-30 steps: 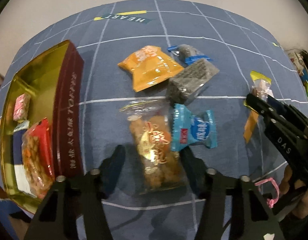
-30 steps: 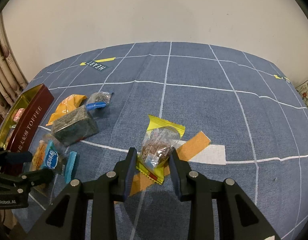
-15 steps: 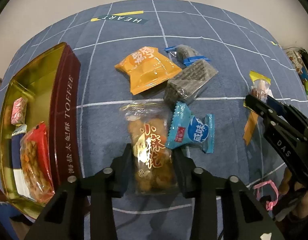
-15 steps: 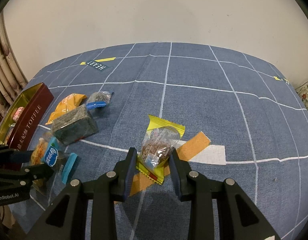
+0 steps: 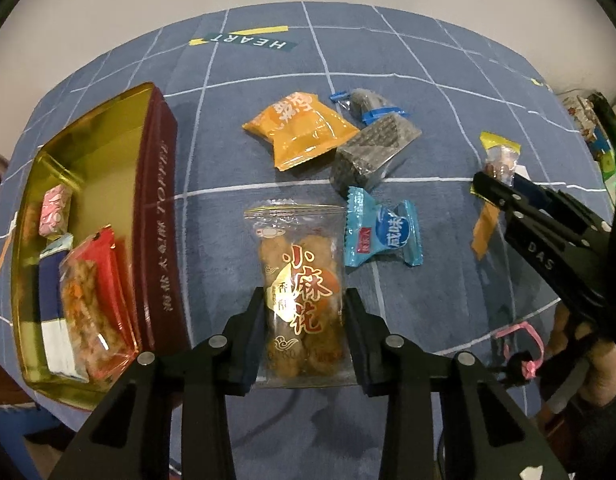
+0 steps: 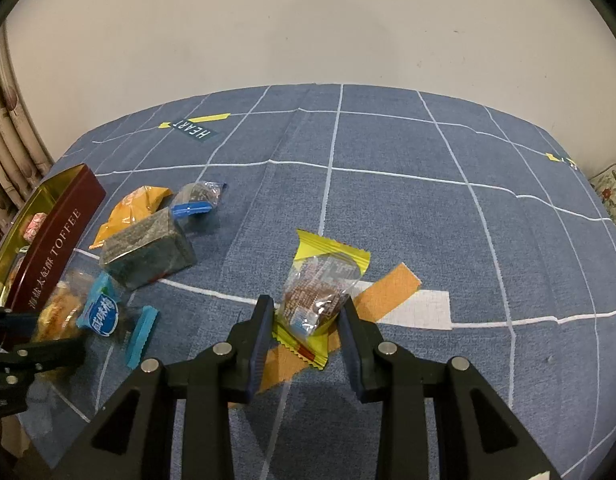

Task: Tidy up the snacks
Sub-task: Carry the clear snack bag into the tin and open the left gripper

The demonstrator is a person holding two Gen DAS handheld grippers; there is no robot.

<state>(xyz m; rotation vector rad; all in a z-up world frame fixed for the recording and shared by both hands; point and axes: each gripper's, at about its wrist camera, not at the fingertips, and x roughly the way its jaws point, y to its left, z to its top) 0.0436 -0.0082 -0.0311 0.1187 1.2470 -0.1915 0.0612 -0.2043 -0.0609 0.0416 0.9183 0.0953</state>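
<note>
Spread under a blue grid-lined cloth, the tabletop point(image 5: 408, 80), with loose snacks scattered near its middle. At nine o'clock in the left wrist view, a maroon toffee tin point(image 5: 158, 216), gold inside, already loaded with a red-ended packet point(image 5: 94, 300), a pink sweet point(image 5: 55, 216) and a white-and-navy pack point(image 5: 54, 304). At twelve o'clock from the left tongs point(image 5: 304, 340), an orange pouch point(image 5: 298, 130) and a grey block point(image 5: 370, 152); at one o'clock, a light-blue wrapper point(image 5: 382, 234).

Step in hand, by all signs: pick-up. Left tongs clamped narrow on a clear bag of fried twists point(image 5: 298, 280), pressed at both sides of its lower half. Right tongs point(image 6: 306, 330) drawn narrow against a yellow-edged candy packet point(image 6: 322, 284), apparently pinched, lying over an orange tape strip point(image 6: 388, 288).

Next, probably: carry the twist bag toward nine o'clock, clear the tin's maroon wall, and drop into the bare gold stretch at the far end. Then the same for the yellow-edged packet, a longer haul across the cloth.
</note>
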